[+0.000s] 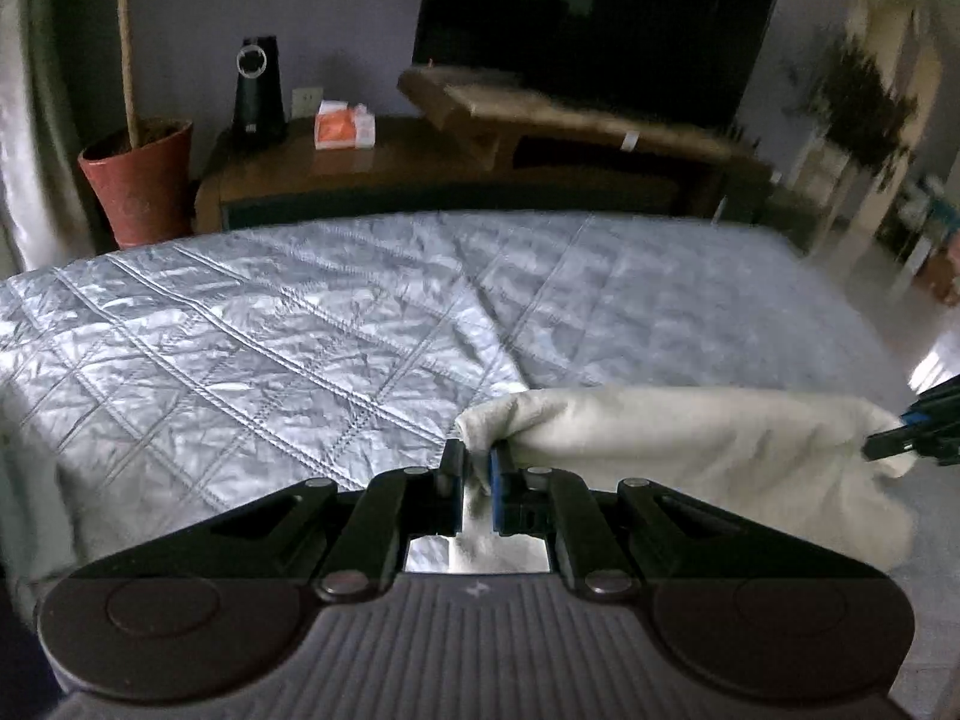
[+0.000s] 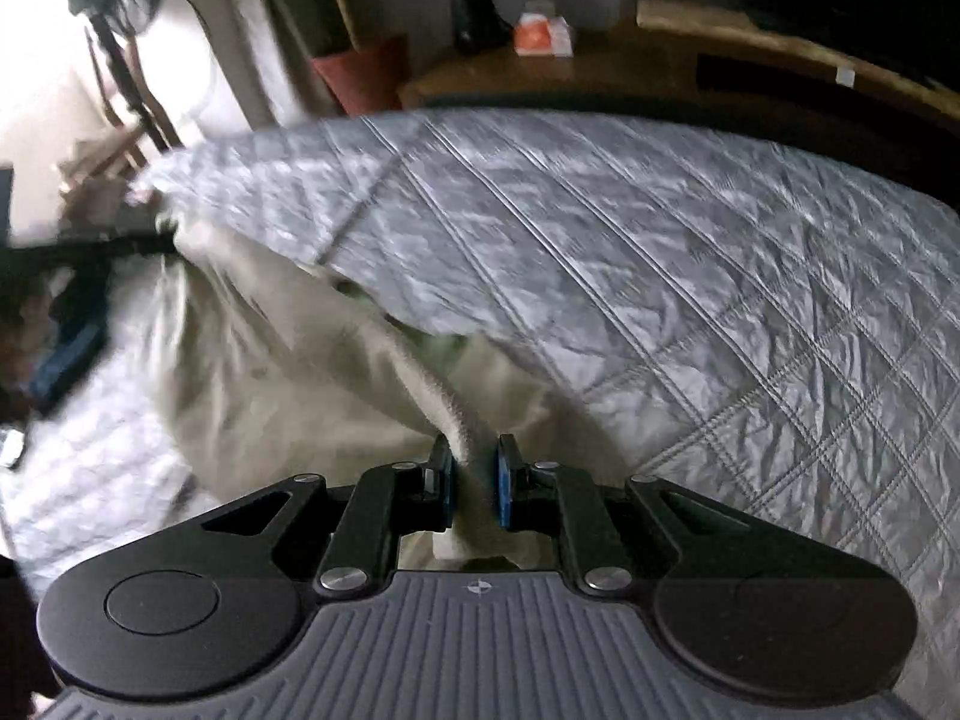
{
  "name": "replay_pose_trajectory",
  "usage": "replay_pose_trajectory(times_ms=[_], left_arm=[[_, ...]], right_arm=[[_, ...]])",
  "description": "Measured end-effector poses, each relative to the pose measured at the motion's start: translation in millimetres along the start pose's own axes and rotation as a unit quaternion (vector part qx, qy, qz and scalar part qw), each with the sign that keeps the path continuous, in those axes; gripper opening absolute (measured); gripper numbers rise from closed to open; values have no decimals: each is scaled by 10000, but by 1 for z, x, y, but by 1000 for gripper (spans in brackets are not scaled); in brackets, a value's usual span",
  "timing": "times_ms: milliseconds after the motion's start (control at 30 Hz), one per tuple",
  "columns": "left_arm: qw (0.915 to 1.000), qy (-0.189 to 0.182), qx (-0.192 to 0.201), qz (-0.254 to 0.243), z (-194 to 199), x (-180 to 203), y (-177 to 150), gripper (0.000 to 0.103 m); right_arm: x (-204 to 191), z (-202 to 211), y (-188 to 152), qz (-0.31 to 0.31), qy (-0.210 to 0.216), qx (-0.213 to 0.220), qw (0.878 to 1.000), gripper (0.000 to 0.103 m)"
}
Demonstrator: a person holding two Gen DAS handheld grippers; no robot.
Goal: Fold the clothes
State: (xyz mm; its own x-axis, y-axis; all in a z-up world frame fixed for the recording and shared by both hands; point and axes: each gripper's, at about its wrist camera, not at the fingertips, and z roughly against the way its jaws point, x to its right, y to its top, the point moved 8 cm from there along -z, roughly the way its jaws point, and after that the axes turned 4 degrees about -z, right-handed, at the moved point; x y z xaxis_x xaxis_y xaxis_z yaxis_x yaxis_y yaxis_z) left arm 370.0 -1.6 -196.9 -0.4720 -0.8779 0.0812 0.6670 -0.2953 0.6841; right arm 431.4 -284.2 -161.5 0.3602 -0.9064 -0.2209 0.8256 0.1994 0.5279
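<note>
A cream-white garment hangs stretched between both grippers, above a bed covered with a grey quilted bedspread. My left gripper is shut on the garment's left end. The right gripper shows at the right edge of the left wrist view, holding the other end. In the right wrist view my right gripper is shut on a bunched edge of the garment, which spreads away to the left toward the left gripper. The picture is blurred there.
Beyond the bed stands a wooden TV cabinet with a dark television, a black device and an orange-white box. A red plant pot stands at the left. Floor lies to the right of the bed.
</note>
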Motion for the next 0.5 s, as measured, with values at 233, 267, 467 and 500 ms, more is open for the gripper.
replay_pose_trajectory(times_ms=[233, 267, 467, 500], left_arm=[[9989, 390, -255, 112, -24, -11, -23, 10], [9984, 485, -257, 128, -23, -16, -25, 10], [9925, 1118, -39, 496, -9, -47, -14, 11], [9933, 1059, 71, 462, -7, -40, -8, 11]], right_arm=[[23, -25, -9, -175, -383, 123, 9990, 48], [27, -21, -10, -235, -439, 230, 9985, 48], [28, 11, 4, -193, -1180, 1262, 9848, 49], [21, 15, 8, -159, -1167, 1426, 9827, 49]])
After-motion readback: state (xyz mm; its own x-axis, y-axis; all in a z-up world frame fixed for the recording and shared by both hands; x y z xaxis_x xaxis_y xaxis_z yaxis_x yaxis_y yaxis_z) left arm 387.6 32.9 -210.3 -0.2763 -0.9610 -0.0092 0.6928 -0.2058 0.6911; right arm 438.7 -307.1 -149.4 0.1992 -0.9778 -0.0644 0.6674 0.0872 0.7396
